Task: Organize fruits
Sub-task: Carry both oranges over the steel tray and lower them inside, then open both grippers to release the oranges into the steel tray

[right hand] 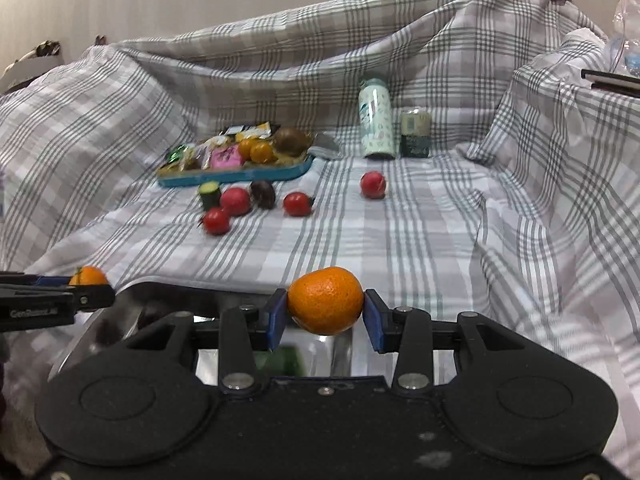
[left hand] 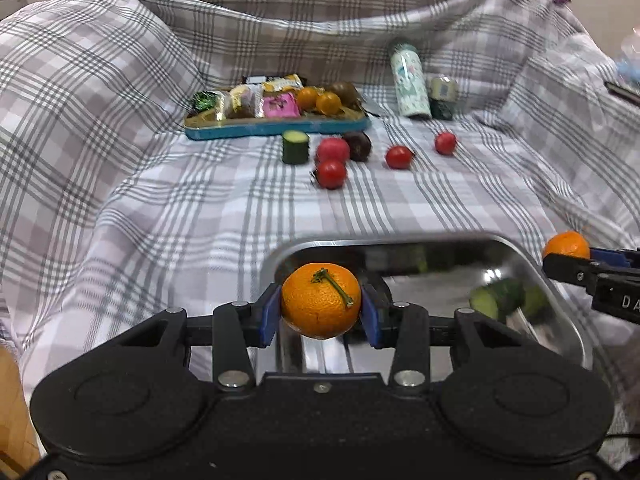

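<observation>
My left gripper (left hand: 320, 312) is shut on an orange mandarin with a green stem (left hand: 320, 300), held over the near left part of a steel tray (left hand: 576, 336). A cucumber piece (left hand: 498, 298) lies in that tray. My right gripper (right hand: 325, 314) is shut on a second mandarin (right hand: 325, 300), over the tray's far rim (right hand: 168, 292); it shows at the right edge of the left wrist view (left hand: 566, 245). Several red tomatoes (left hand: 331, 174), a dark fruit (left hand: 358, 145) and a cucumber chunk (left hand: 295, 147) lie on the checked cloth farther off.
A blue tray (left hand: 276, 126) at the back holds wrapped snacks, two small orange fruits (left hand: 328, 103) and a kiwi (left hand: 342, 90). A patterned bottle (left hand: 410, 82) and a small jar (left hand: 443, 96) stand behind on the right. The cloth rises in folds on all sides.
</observation>
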Demonstrator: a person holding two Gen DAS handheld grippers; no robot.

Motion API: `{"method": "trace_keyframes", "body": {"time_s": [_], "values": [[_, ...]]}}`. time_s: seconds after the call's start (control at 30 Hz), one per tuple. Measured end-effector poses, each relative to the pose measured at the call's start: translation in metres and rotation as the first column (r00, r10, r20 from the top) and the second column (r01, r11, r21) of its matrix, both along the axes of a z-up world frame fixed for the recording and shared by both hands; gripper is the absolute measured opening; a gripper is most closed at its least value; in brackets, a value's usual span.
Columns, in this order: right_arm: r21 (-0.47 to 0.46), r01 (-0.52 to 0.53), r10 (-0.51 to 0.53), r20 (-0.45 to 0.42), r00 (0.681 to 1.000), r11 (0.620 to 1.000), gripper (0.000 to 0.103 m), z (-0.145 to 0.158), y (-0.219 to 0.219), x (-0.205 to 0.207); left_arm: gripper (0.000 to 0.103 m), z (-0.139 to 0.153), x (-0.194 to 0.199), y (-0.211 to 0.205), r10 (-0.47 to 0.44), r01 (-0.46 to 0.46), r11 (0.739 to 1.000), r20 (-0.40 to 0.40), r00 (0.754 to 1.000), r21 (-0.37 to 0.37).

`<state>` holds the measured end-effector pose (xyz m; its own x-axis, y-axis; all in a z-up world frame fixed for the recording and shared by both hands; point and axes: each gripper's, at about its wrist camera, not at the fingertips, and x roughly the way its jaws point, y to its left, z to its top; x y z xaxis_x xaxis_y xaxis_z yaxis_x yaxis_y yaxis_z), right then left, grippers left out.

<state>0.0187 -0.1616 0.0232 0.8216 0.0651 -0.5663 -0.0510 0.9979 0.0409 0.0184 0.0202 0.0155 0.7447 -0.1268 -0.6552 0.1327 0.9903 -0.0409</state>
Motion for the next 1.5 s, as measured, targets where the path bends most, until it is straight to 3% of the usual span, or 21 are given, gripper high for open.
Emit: {"method": "trace_keyframes", "body": {"time_s": [0.2,0.5,1.5], "values": [[0.011,-0.062,0.062,-0.069,0.996,0.998,0.042,-0.009,0.006,-0.022,0.05,-0.006,-0.006,-0.01,-0.044,0.045,0.999,-0.019,0.999,0.026],[-0.016,-0.138,0.136,-0.088,0.987,0.99,0.042,-0.016,0.017,-0.02,0.05,-0.009,-0.005,-0.01,-0.049,0.05,0.999,-0.049,0.998,0.004],[0.011,-0.121,0.122,-0.109,0.987,0.993,0.044,-0.02,0.016,-0.02,0.05,-0.009,-0.005,-0.015,-0.07,0.07,0.997,-0.039,0.997,0.013]]}}
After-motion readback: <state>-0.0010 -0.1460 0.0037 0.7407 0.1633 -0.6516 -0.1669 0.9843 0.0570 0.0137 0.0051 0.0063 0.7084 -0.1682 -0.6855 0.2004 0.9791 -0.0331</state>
